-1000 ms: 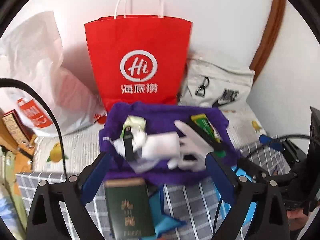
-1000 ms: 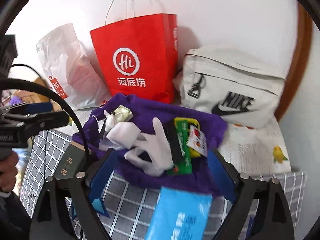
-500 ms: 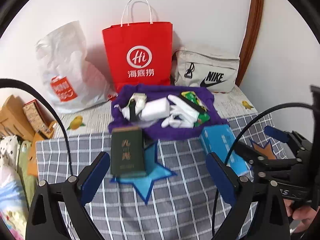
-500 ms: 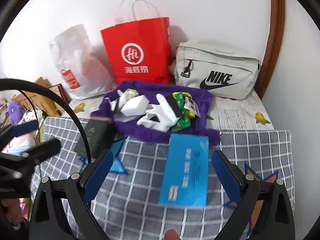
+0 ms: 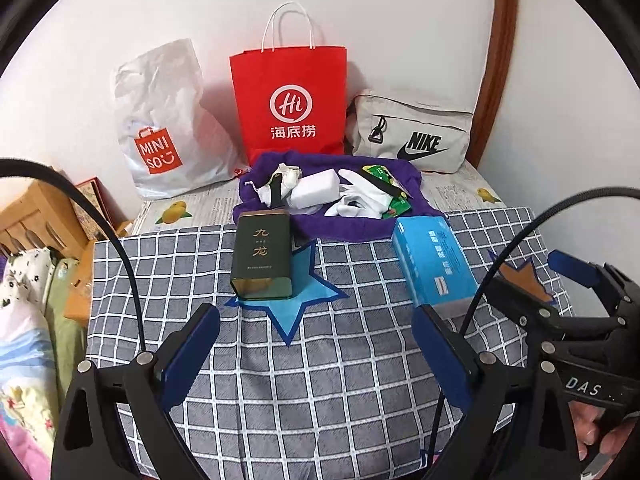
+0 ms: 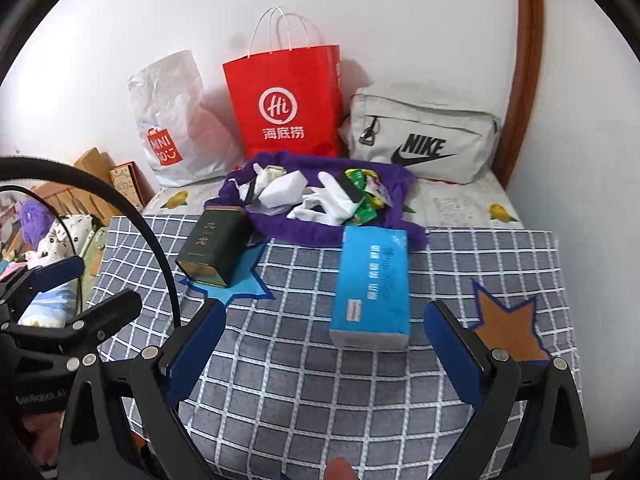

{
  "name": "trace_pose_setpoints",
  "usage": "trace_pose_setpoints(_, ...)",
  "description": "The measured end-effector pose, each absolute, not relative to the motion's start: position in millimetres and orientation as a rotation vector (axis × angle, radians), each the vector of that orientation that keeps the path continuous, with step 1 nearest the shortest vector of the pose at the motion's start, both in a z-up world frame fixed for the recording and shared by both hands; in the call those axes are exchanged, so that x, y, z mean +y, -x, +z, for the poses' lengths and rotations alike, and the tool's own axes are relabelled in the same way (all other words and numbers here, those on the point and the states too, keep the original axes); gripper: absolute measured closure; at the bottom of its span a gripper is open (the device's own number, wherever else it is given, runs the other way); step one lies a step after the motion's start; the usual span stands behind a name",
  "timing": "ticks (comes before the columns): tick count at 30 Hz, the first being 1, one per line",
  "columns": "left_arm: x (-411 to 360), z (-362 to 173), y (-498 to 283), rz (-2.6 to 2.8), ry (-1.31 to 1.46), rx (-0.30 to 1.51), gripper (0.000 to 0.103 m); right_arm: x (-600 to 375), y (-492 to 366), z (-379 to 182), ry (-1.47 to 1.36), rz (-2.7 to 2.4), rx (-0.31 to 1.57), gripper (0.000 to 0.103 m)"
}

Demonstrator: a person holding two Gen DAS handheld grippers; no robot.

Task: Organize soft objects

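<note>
A purple cloth lies at the back of the checked table. On it sit white gloves, a white block, crumpled paper and green packets. A blue tissue pack and a dark green tin lie in front of it. My left gripper is open and empty, well short of the tin. My right gripper is open and empty, just short of the tissue pack.
A red paper bag, a white Miniso plastic bag and a grey Nike bag stand against the back wall. Wooden boxes and bedding lie off the table's left edge. Blue and orange star patches mark the cloth.
Both grippers have pulled back from the purple cloth toward the front of the table, so the tin, tissue pack and checked cloth now show in full. Both jaws stay open.
</note>
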State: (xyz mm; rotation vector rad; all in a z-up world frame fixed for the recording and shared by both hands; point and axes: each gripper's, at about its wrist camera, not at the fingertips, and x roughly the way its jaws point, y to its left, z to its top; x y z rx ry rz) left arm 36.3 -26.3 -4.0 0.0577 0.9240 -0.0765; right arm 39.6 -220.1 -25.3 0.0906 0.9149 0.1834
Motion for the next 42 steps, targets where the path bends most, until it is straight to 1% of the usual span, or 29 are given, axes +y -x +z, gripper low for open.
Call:
trace_pose_setpoints(12,-45.9,6.6,-9.6,-0.054,-0.109,0.875,0.006,-233.2,-18.9,-20.0,-0.100,0.137,0.890,0.005)
trace_pose_setpoints(42,-45.9,12.5,-2.0,-0.060,-0.099,0.869,0.006,-234.5,-8.7,-10.2,-0.079,0.128,0.860,0.005)
